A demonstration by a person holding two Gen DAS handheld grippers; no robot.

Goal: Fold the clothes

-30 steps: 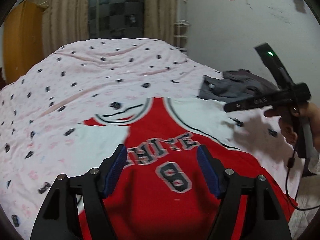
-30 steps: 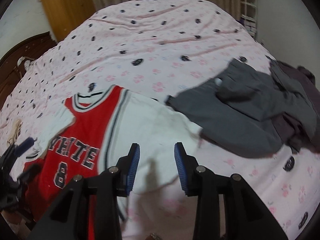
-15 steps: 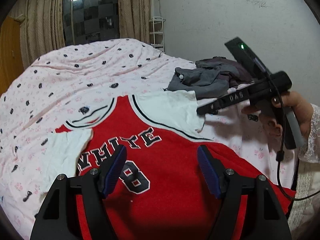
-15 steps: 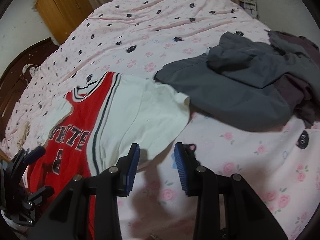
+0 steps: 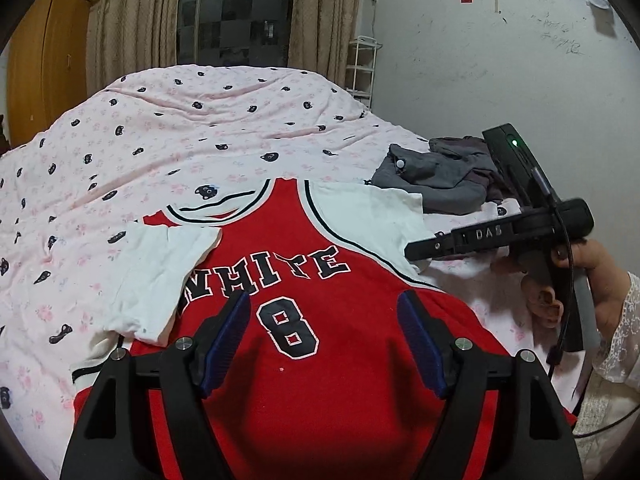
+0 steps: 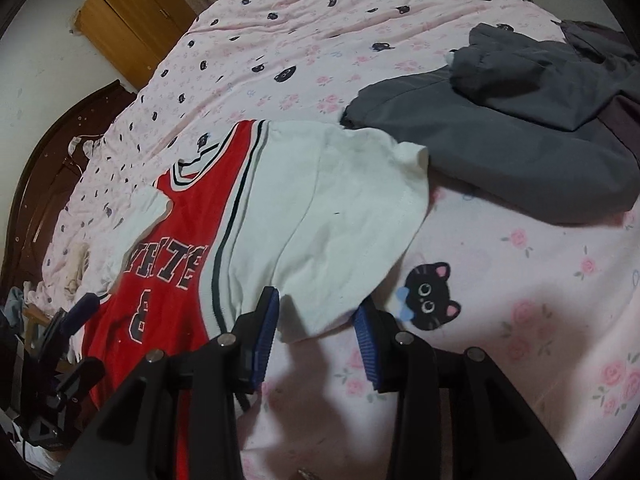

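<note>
Claws first: we see the left claw [image 5: 322,334] spread wide above the red chest of the jersey [image 5: 304,320], its jaws opening with nothing between them. The right claw [image 6: 316,334] stands partly spread and also opening, low over the outer hem of the jersey's right white sleeve [image 6: 340,216], which lies in the gap between its blue pads [image 6: 266,338]; no pad presses on cloth. In the left wrist view we also note the right hand [image 5: 576,280] holding its tool beside that sleeve.

We find the jersey lying face up near the near edge of the bed [image 5: 224,120], collar toward the far side, on a pink sheet with cat prints. Its left sleeve [image 5: 160,276] already lies turned in over the chest; the right sleeve is spread flat outward. A heap of grey clothes [image 6: 520,132] sits near the bed's right edge, touching the tip of the right sleeve, still crumpled.

We judge the task to be at an early stage: one sleeve turned in, the other yet to be folded, the body fold not begun, and the grey heap untouched.
</note>
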